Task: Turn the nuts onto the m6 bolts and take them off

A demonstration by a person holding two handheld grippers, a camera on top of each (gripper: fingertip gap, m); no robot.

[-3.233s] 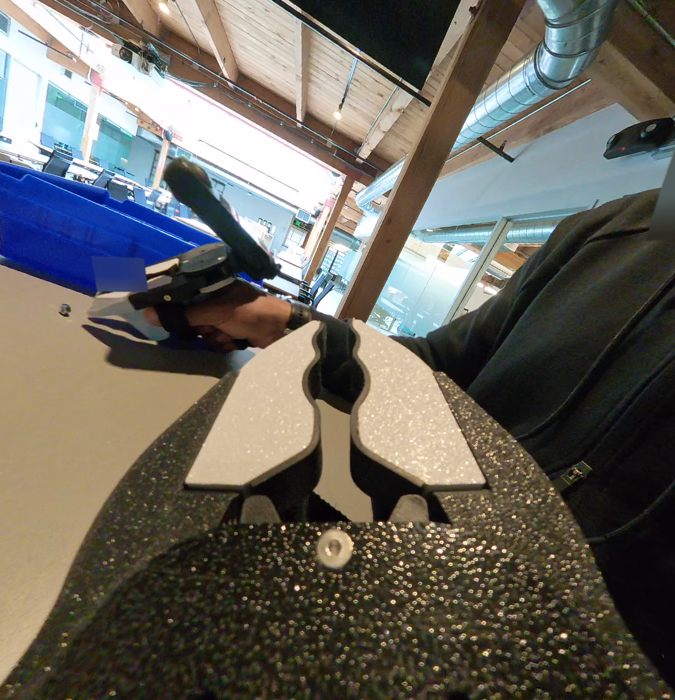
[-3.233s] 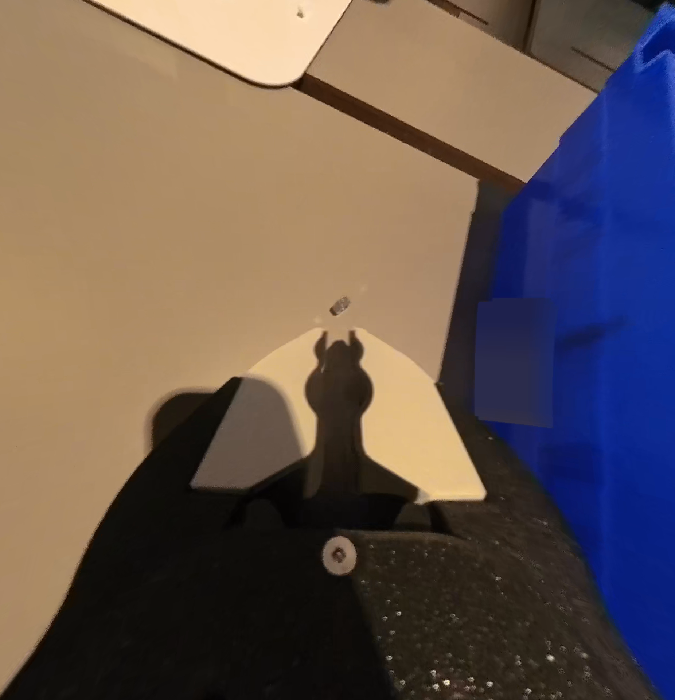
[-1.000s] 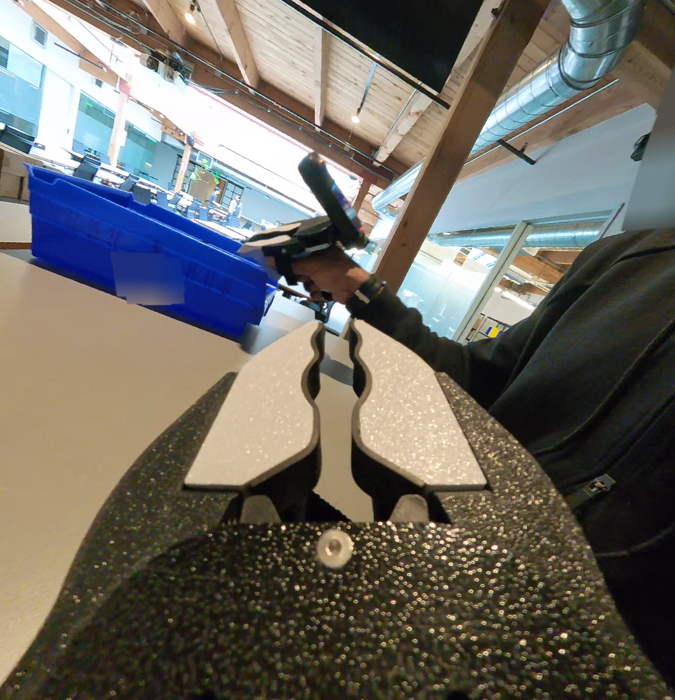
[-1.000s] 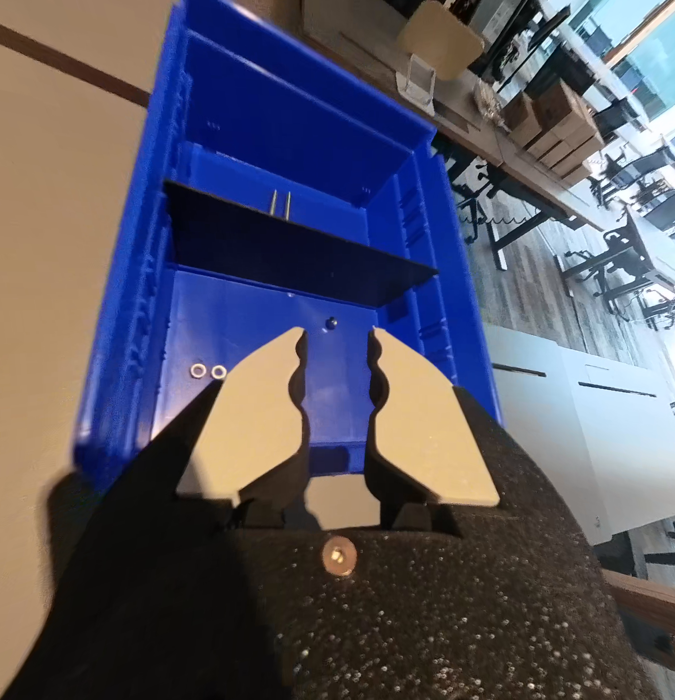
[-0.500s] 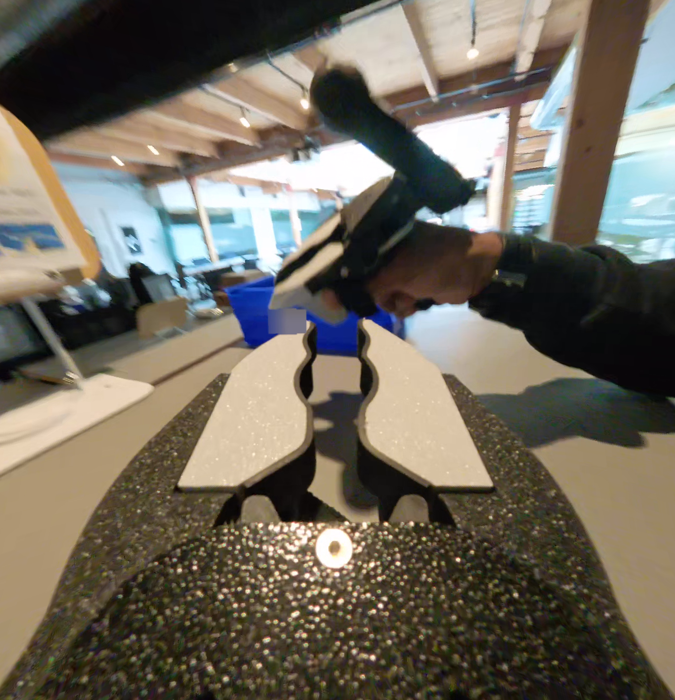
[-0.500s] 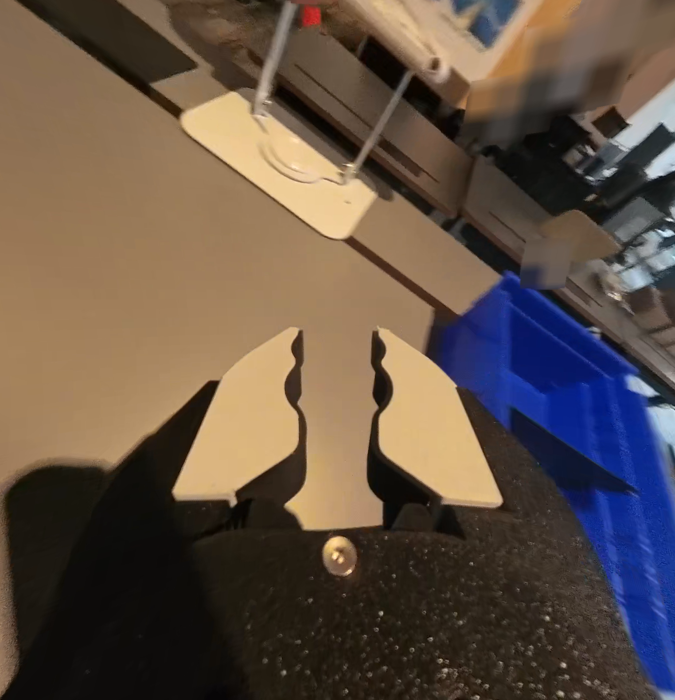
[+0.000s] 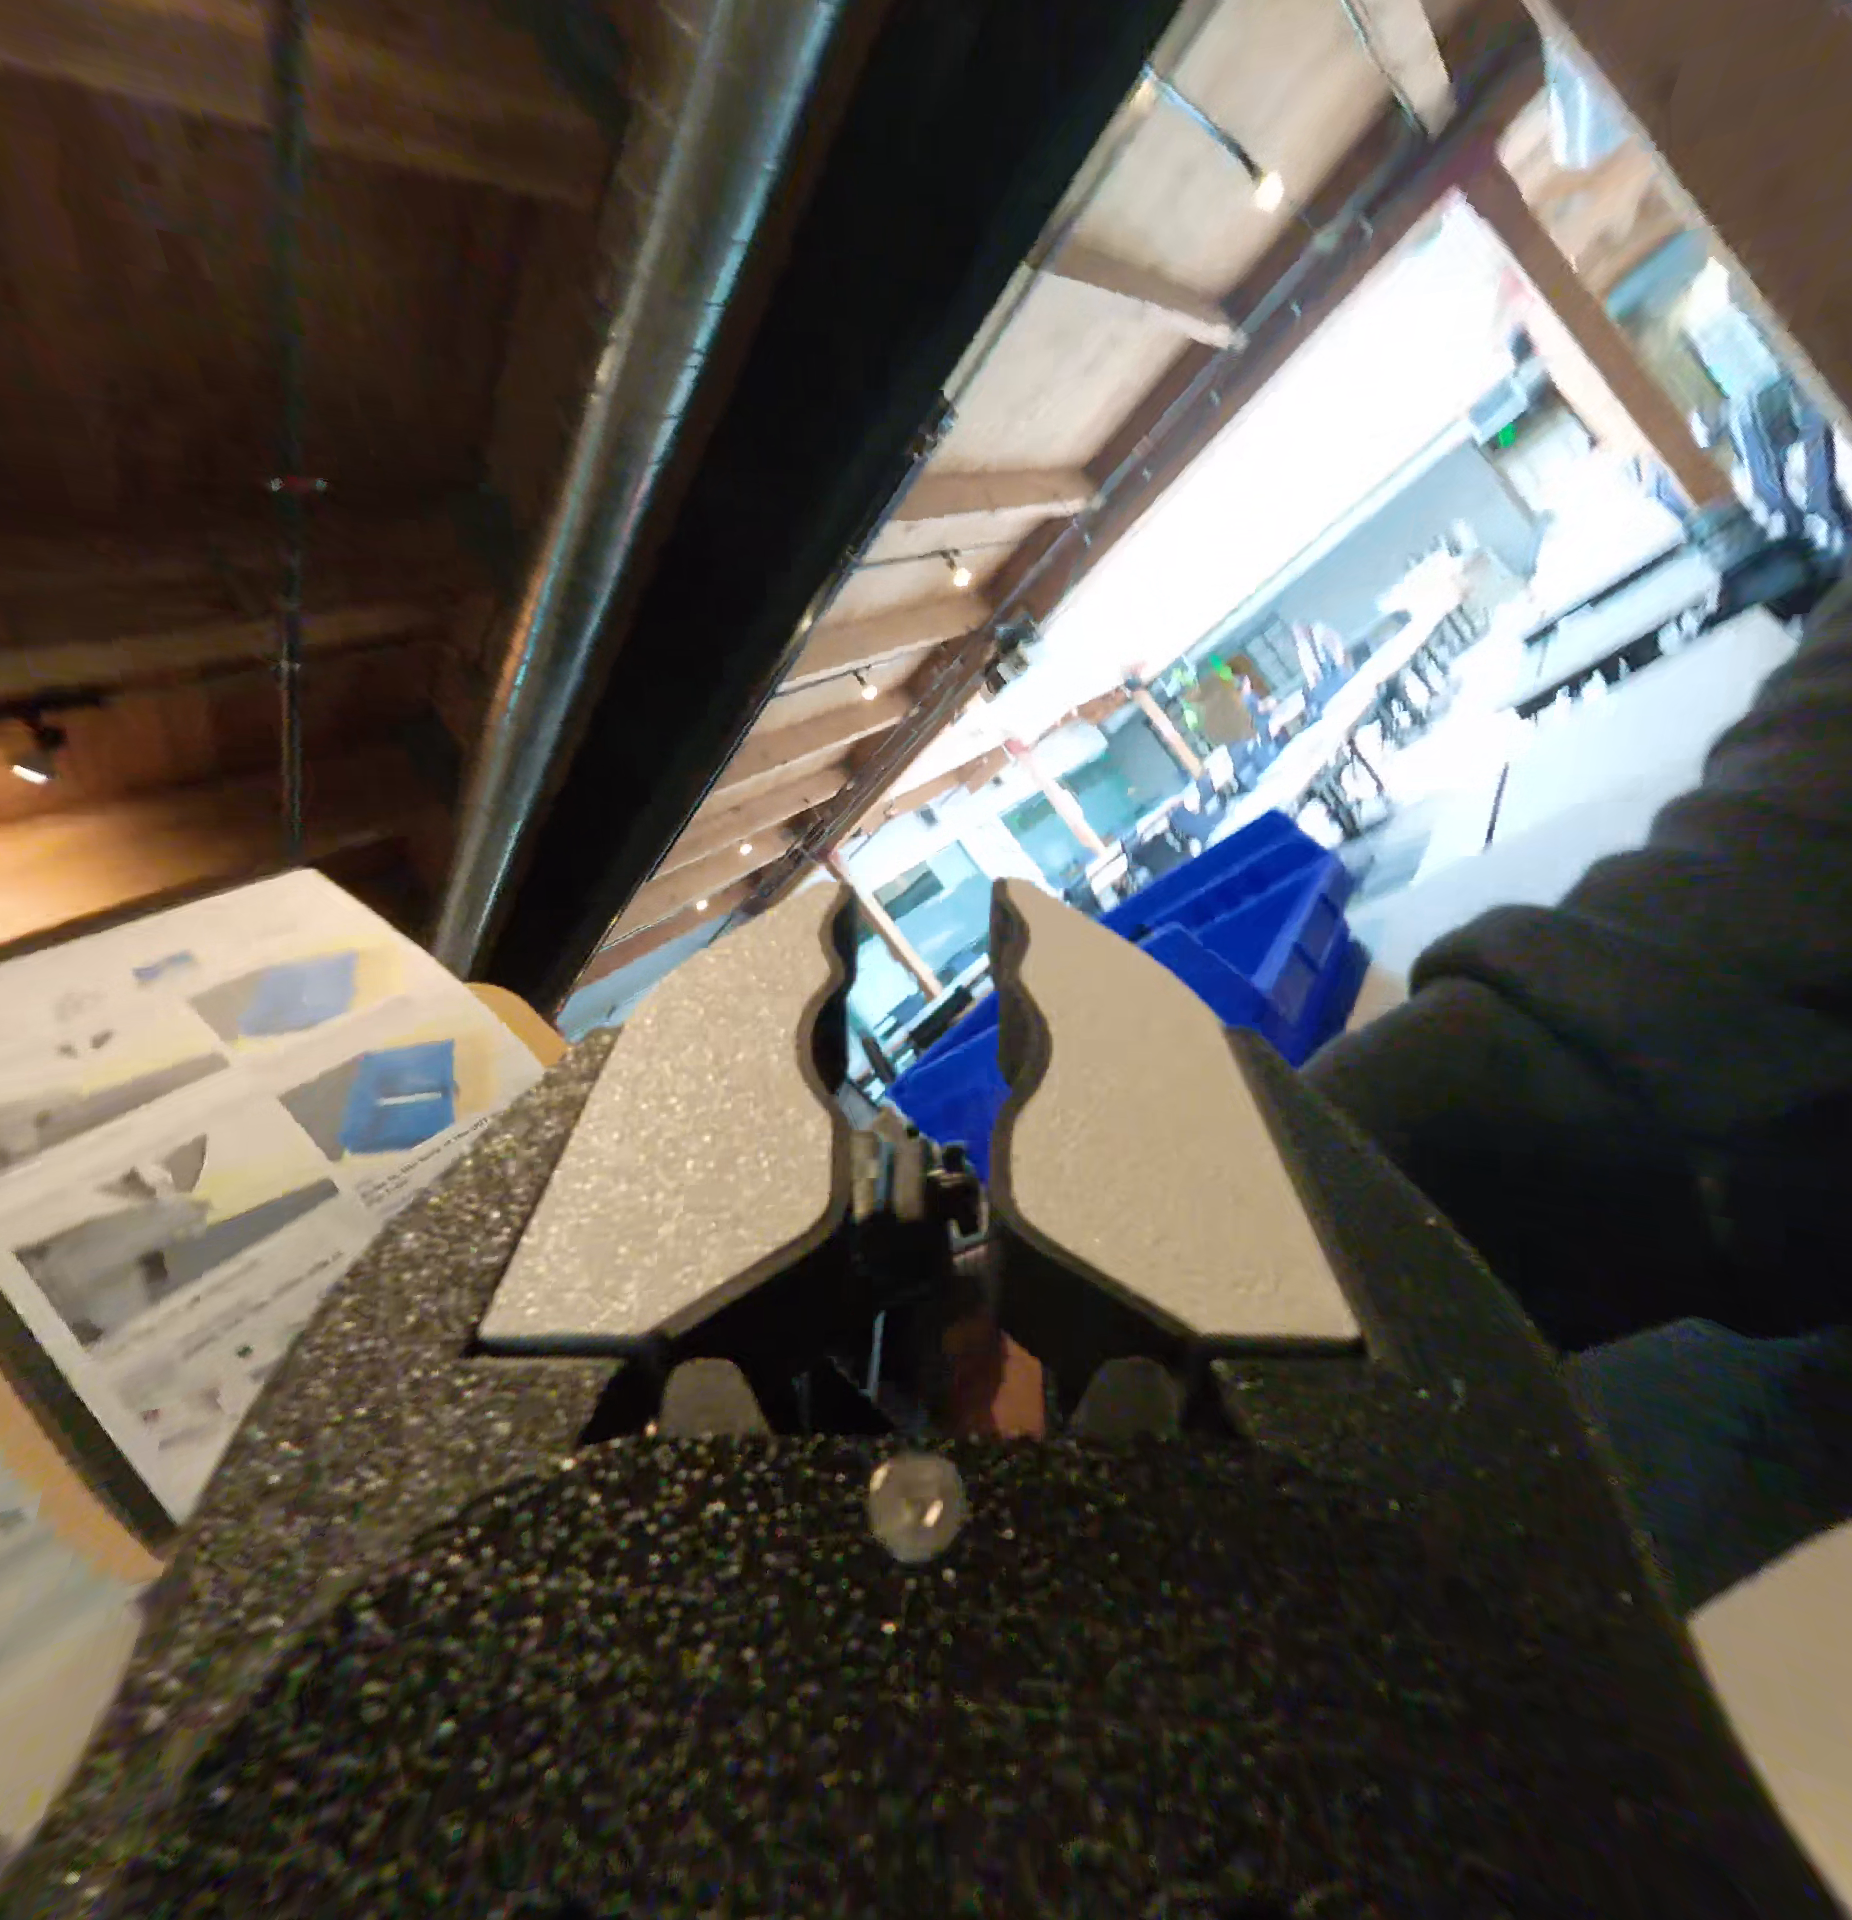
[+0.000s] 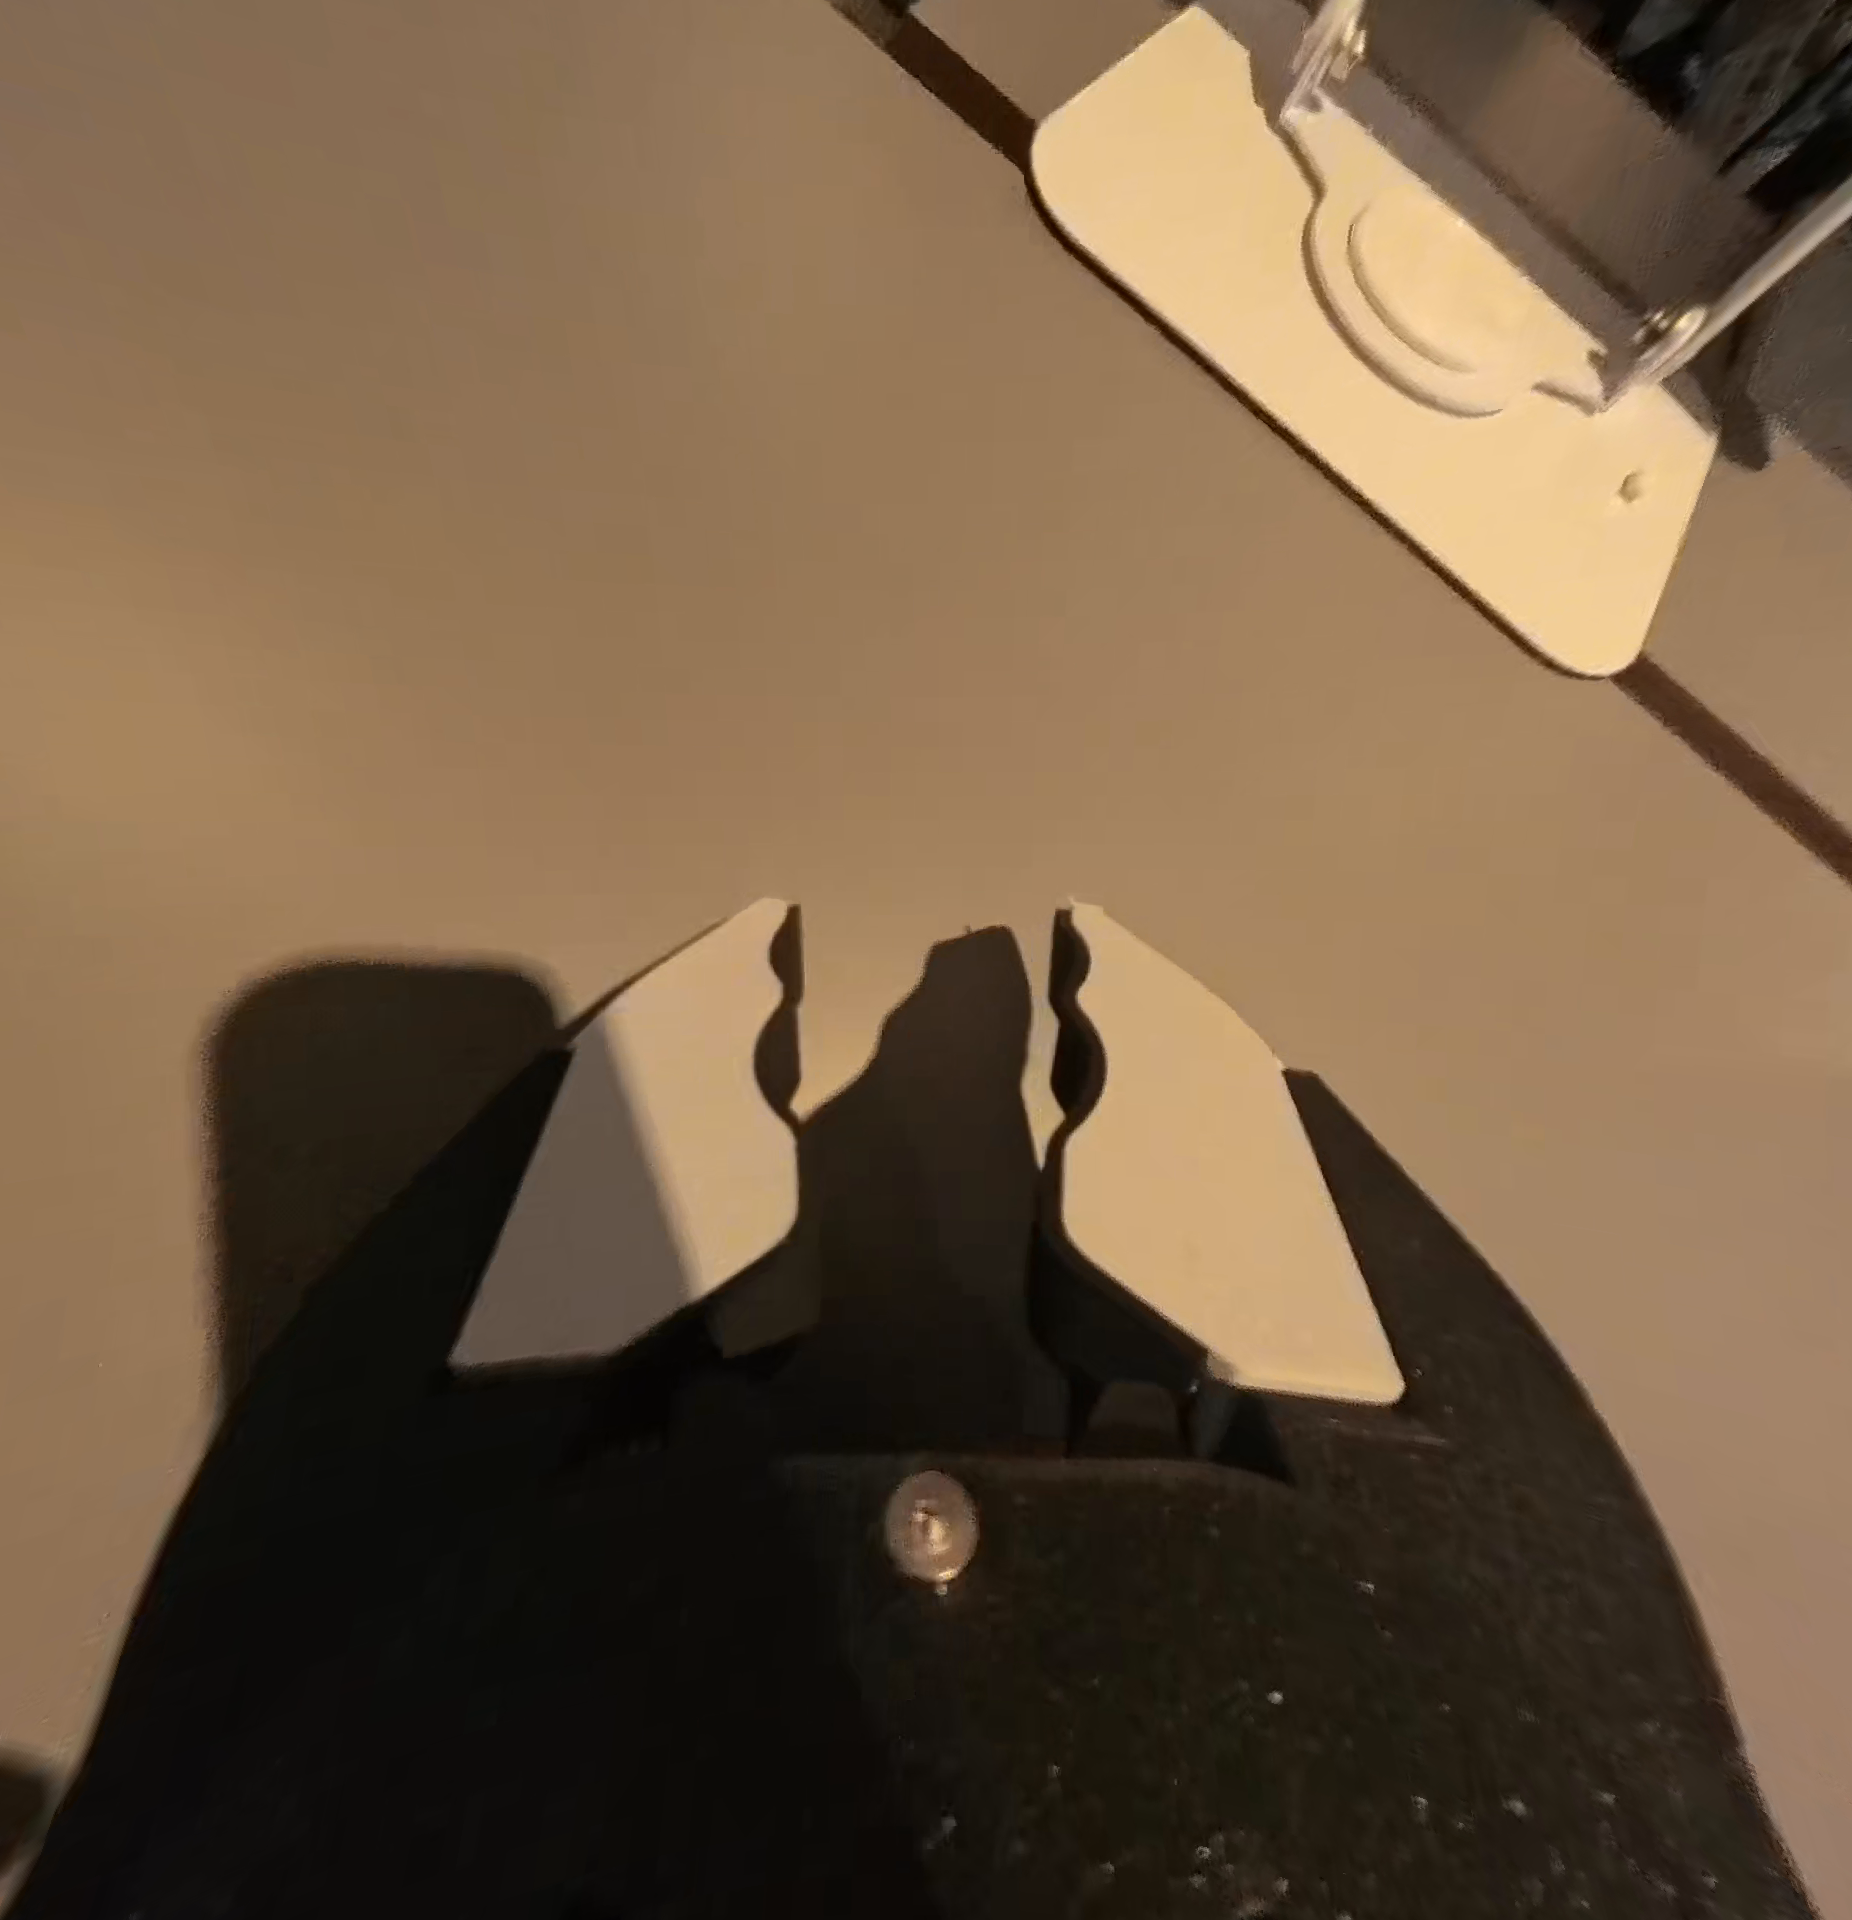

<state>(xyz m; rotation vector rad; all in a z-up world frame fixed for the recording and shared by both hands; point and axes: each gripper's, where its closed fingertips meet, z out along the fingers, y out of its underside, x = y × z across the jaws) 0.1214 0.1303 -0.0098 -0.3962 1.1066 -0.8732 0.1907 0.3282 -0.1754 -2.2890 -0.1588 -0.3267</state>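
No nut or bolt shows in either view now. My left gripper (image 7: 917, 914) is open and empty, tilted up toward the ceiling beams. Part of the other gripper's body and a hand show low between its fingers. The blue bin (image 7: 1228, 951) lies far behind its right finger. My right gripper (image 8: 924, 920) is open and empty, pointing down at the bare tan table (image 8: 486, 468), just above it, with its shadow between the fingers.
A white stand base (image 8: 1369, 343) with a clear holder sits at the table's far right edge. A printed instruction sheet (image 7: 184, 1101) stands at the left. A dark sleeve (image 7: 1649, 1091) fills the right of the left wrist view. My hands' fingertips stand some 25 cm from each other.
My right gripper swung away from the blue bin to the bare table by the white stand, opening wider. My left gripper tilted up and rolled, so the table dropped out of its view.
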